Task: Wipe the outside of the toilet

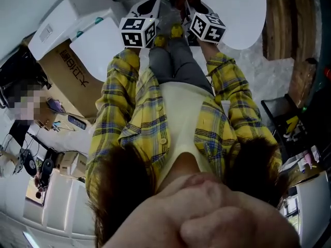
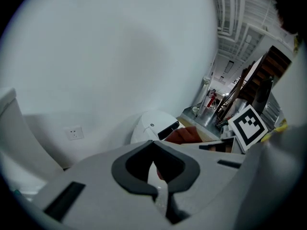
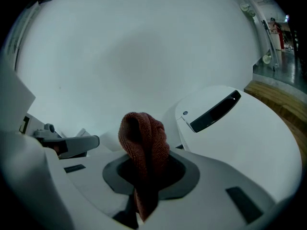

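- The right gripper (image 3: 144, 183) pinches a reddish-brown cloth (image 3: 144, 138). The cloth stands up in a folded hump above the jaws, and a short tail hangs below them.
- The left gripper (image 2: 156, 175) has its jaws pressed together with nothing between them.
- The white toilet (image 3: 230, 128) lies ahead of the right gripper, to the right of the cloth. Its lid is shut and a dark slot runs along its side. The cloth looks clear of the toilet, not touching it.
- In the left gripper view the same toilet (image 2: 152, 126) sits against a pale wall, with a wall socket (image 2: 74, 133) to its left.
- In the head view both grippers are held close together in front of the person, who wears a yellow checked shirt (image 1: 129, 112), and the toilet's rounded lid shows just to the right of the grippers.
- A cardboard box (image 1: 72, 74) stands off to the left on the floor.
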